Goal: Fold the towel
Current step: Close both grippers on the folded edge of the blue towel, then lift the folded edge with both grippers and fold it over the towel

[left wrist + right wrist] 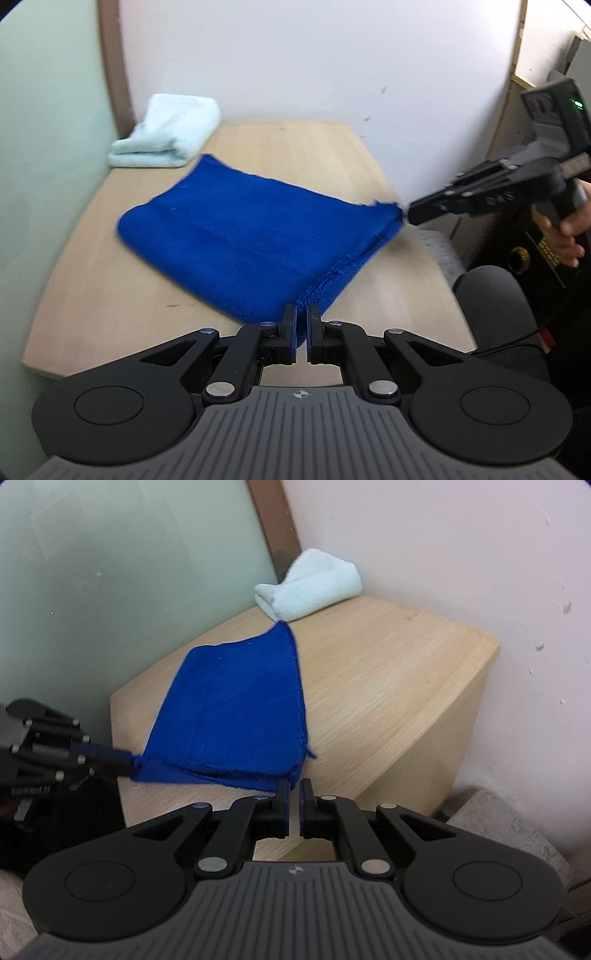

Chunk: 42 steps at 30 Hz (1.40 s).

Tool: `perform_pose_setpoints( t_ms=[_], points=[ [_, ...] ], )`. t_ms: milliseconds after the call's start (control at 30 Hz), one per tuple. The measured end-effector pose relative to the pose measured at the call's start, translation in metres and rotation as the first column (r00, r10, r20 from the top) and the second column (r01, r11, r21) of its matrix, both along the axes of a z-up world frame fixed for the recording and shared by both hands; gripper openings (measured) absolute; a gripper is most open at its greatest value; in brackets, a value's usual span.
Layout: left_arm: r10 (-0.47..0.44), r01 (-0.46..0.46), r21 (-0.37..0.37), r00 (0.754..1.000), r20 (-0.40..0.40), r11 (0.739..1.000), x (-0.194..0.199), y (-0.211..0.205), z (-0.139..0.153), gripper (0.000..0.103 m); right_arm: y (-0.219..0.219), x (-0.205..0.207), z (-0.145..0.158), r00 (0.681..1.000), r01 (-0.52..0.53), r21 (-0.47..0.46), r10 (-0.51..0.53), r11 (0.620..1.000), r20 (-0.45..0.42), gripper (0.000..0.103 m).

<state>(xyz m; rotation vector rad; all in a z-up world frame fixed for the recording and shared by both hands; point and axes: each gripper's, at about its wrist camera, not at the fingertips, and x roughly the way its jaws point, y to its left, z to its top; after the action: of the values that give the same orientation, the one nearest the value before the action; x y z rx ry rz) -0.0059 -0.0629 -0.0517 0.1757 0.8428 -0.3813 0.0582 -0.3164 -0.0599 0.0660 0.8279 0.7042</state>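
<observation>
Your left gripper [301,314] and right gripper [294,788] each pinch a near corner of the soft blue terry towel [251,229], folded on the light wooden table [110,295]. It's limp and light; grip all layers at the corners.

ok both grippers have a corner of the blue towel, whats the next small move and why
Probably carry both corners forward over the blue towel toward its far edge. The left gripper and right gripper pinch near corners, already doubled layers.
</observation>
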Motion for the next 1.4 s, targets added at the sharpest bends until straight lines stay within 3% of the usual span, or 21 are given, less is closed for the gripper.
perform_pose_setpoints(
  t_ms=[67,233,467,600,1000,1200,1400],
  points=[
    [0.01,-0.01,0.005,1.0,0.005,1.0,-0.002,0.005,0.002,0.005,0.003,-0.005,0.002,1.0,-0.007,-0.009,0.008,1.0,0.017,0.01],
    [0.031,-0.031,0.006,0.999,0.026,0.999,-0.002,0.017,0.009,0.005,0.02,-0.02,0.005,0.994,-0.067,-0.059,0.072,0.996,0.081,0.028],
    [0.055,-0.055,-0.001,0.997,0.053,0.998,0.002,0.034,0.017,0.005,0.044,-0.038,0.008,0.97,-0.147,-0.144,0.171,0.979,0.174,0.033],
    [0.053,-0.053,-0.011,0.997,0.062,0.999,0.003,0.042,0.019,0.005,0.052,-0.042,0.007,0.952,-0.186,-0.164,0.219,0.969,0.212,0.042],
    [0.079,-0.077,-0.025,0.994,0.071,0.997,0.003,0.048,0.023,0.005,0.077,-0.028,0.0,0.889,-0.288,-0.3,0.371,0.909,0.27,0.039],
    [0.101,-0.099,-0.032,0.992,0.079,0.995,0.003,0.05,0.027,0.005,0.084,-0.03,-0.002,0.864,-0.349,-0.315,0.433,0.883,0.257,0.029],
    [0.096,-0.093,-0.032,0.992,0.08,0.995,0.003,0.05,0.029,0.006,0.086,-0.03,-0.008,0.875,-0.351,-0.298,0.425,0.887,0.233,0.009]
  ],
)
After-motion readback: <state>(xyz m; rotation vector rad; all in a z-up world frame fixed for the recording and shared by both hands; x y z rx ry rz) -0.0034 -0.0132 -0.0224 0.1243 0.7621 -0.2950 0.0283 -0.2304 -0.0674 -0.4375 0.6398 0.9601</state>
